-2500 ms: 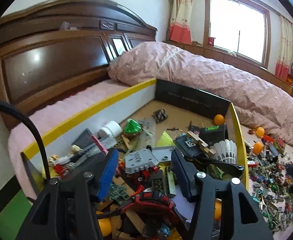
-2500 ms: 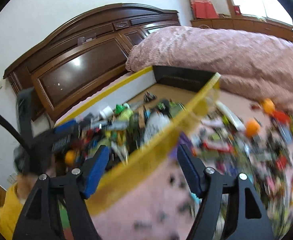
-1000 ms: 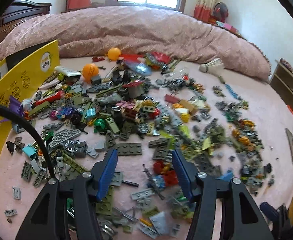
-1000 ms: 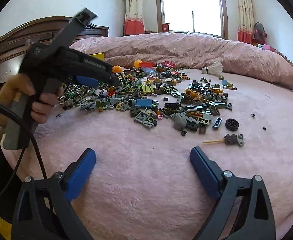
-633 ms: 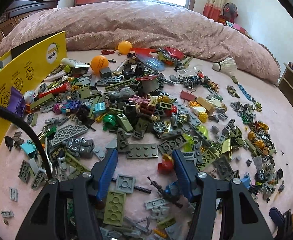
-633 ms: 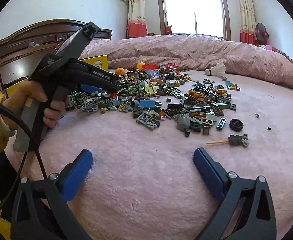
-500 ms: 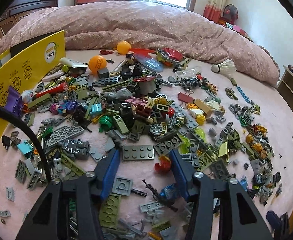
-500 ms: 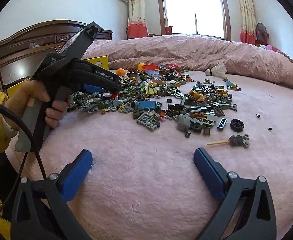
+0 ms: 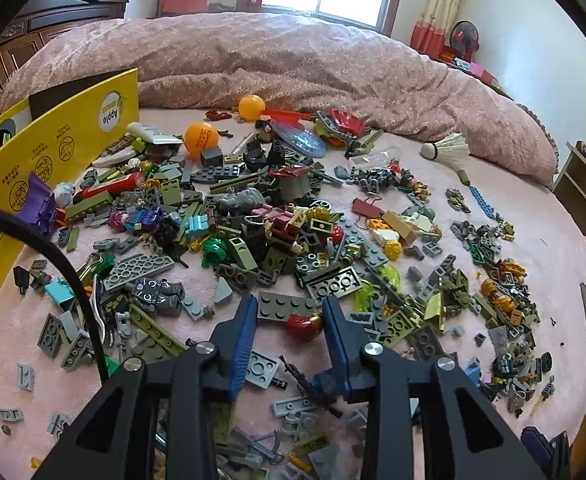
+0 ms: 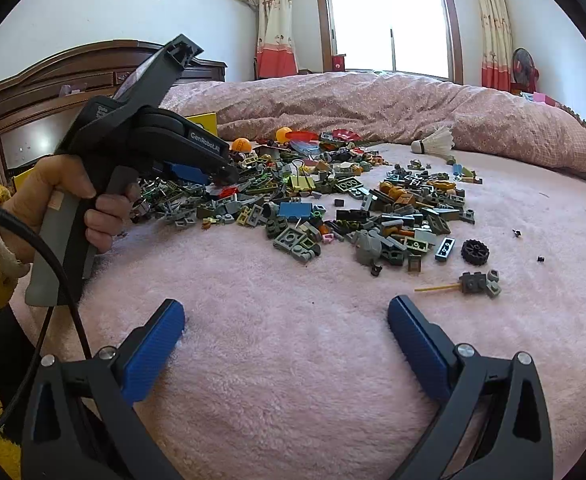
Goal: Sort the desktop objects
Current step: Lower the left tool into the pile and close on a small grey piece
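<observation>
Partly hidden: left gripper (image 9: 289,312) fingertips buried among toy bricks (image 9: 293,240), low centre; jaws closing around small red-and-gold piece (image 9: 303,325), contact unclear. Piece rounded, glossy, on pink blanket (image 10: 293,340). Right gripper (image 10: 285,322) jaws wide, nothing between, over bare blanket.

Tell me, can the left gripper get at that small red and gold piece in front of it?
Probably yes: the red and gold piece lies between the closing left gripper fingers, though a grey plate crowds it.
</observation>
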### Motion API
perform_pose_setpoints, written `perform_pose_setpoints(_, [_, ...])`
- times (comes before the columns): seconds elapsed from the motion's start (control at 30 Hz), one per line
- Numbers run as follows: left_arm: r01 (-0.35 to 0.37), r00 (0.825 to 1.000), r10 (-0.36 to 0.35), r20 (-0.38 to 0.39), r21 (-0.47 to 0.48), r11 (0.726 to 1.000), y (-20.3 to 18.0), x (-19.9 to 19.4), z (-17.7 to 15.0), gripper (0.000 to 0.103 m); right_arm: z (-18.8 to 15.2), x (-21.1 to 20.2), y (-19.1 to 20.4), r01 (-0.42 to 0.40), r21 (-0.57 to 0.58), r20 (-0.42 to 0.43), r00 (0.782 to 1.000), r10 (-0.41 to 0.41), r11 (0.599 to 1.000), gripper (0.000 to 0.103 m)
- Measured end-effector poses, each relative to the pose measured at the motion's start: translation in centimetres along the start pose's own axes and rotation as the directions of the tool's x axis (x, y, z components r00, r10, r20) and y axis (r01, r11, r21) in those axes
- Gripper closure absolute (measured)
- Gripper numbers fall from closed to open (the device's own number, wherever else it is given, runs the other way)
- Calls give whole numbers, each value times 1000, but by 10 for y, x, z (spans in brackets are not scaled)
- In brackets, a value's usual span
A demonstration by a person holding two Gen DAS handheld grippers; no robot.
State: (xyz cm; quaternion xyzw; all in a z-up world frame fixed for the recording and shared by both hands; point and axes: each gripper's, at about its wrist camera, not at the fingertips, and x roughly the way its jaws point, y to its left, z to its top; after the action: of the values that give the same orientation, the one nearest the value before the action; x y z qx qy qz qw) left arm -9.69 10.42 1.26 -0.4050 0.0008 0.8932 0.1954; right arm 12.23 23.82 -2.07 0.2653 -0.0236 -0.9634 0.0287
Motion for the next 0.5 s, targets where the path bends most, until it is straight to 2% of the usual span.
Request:
perform_pose_setpoints(0.27, [6, 1000, -7, 2, 56, 998, -10, -11, -8, 69, 0, 0, 0, 4, -3, 0, 1000, -4, 1000, 0])
perform_pose_setpoints(0.5, [85, 996, -84, -17, 70, 994, -17, -57, -34, 69, 0, 0, 0, 7, -5, 1, 1000, -7, 1000, 0])
